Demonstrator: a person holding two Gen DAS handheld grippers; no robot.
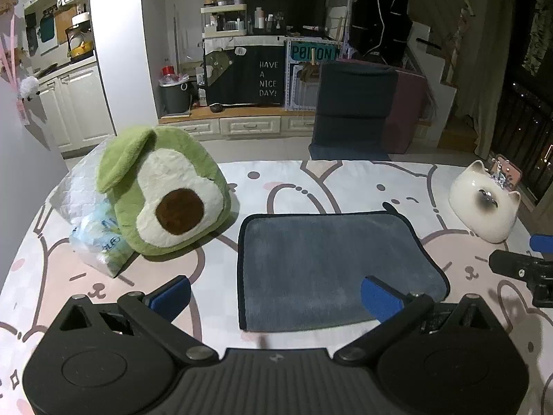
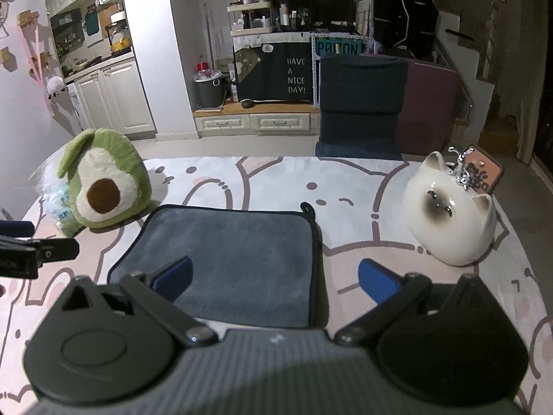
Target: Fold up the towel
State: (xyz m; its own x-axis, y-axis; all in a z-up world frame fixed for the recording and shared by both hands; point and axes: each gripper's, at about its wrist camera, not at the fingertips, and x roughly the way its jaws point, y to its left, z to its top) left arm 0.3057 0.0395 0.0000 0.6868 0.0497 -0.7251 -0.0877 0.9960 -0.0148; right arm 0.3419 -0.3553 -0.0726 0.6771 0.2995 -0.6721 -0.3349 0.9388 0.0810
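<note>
A grey-blue towel (image 1: 328,263) with dark edging lies flat on the patterned tablecloth, a small hanging loop at its far right corner. It also shows in the right wrist view (image 2: 235,256). My left gripper (image 1: 276,294) is open and empty, its blue pads spread over the towel's near left part. My right gripper (image 2: 276,280) is open and empty over the towel's near right part; its arm shows at the right edge of the left wrist view (image 1: 522,269).
A green avocado plush (image 1: 166,190) sits left of the towel on a clear plastic bag (image 1: 93,235). A white ceramic cat (image 2: 452,214) stands right of it, a phone (image 2: 480,169) behind. A dark chair (image 1: 352,110) stands beyond the table's far edge.
</note>
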